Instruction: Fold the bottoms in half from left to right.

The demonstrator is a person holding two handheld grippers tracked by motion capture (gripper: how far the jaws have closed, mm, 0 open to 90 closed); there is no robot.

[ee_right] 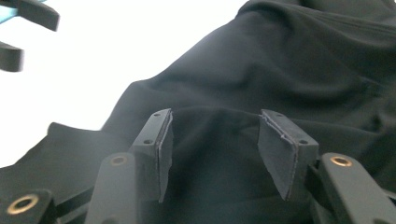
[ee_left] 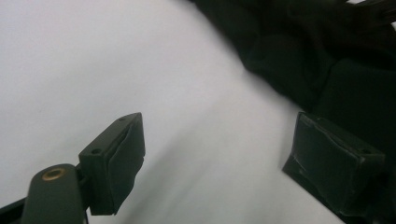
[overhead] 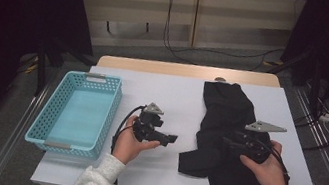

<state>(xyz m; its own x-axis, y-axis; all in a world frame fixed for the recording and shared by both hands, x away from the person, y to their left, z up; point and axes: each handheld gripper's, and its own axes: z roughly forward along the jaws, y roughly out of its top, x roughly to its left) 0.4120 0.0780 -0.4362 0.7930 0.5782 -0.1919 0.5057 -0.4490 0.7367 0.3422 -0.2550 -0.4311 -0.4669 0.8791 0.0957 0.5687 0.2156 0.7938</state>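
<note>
The right claw [ee_right: 212, 154] hangs over the black garment [overhead: 226, 133], jaws parted and gripping nothing. The garment lies crumpled on the right half of the white table [overhead: 171, 99]. The left claw [ee_left: 217, 163] stands wide open over bare table, beside a blue basket [overhead: 75, 113].

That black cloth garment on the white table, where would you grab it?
Probably the rumpled left edge of the black cloth garment: its raised folds give the jaws something to pinch. Come from the left, across the bare white table, or down from above.
</note>
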